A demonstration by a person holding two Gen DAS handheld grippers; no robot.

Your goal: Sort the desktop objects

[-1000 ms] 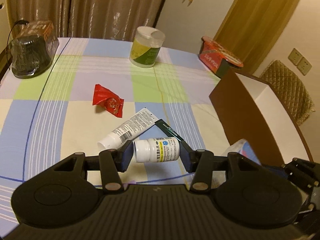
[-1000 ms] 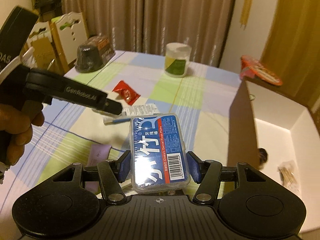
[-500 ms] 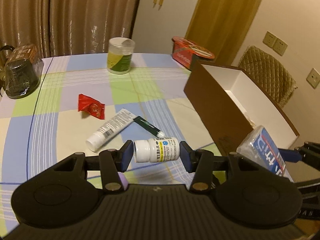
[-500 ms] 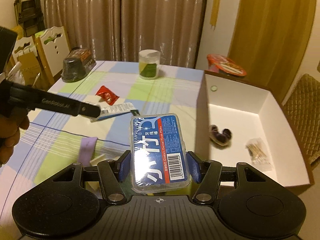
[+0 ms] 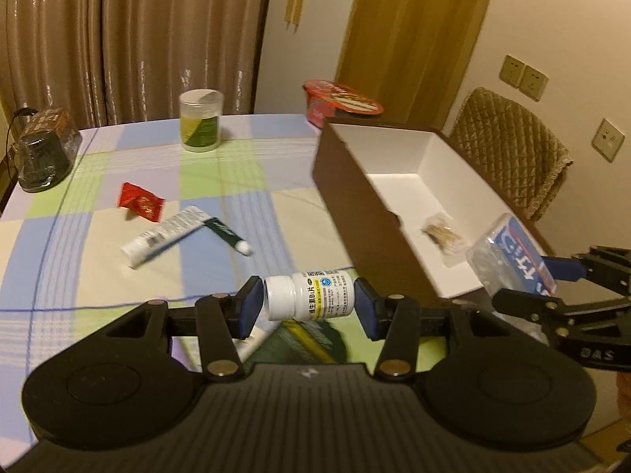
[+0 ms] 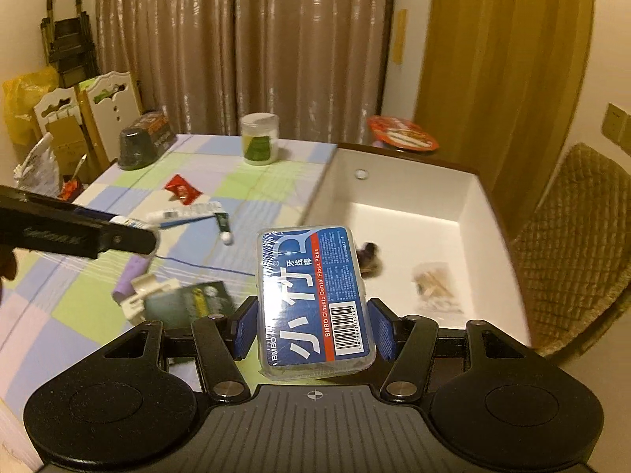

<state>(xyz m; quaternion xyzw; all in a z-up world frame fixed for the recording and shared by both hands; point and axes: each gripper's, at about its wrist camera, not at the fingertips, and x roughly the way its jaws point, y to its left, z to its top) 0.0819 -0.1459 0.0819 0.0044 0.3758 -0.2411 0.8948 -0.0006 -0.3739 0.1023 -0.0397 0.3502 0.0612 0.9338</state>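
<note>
Since a second ago both tongs have swung toward the open box (image 5: 398,149) — its white inside now shows ahead and to the right of the left gripper (image 5: 308,302), and directly ahead of the right gripper (image 6: 311,325).

The left tongs pinch a small white pill bottle (image 5: 309,295) end to end, cap against one pad, base against the other. It looks light and rigid, yet the smooth plastic could pivot in so narrow a hold.

The right tongs clamp a flat floss pick case (image 6: 313,299) by its long edges; it juts forward over the box's near rim. Clear, glossy and probably light, it is best held across its width — as it is.

Inside the box lie a small clear packet (image 6: 435,282) and a dark, blurred item (image 6: 370,257) just beyond the case.
</note>
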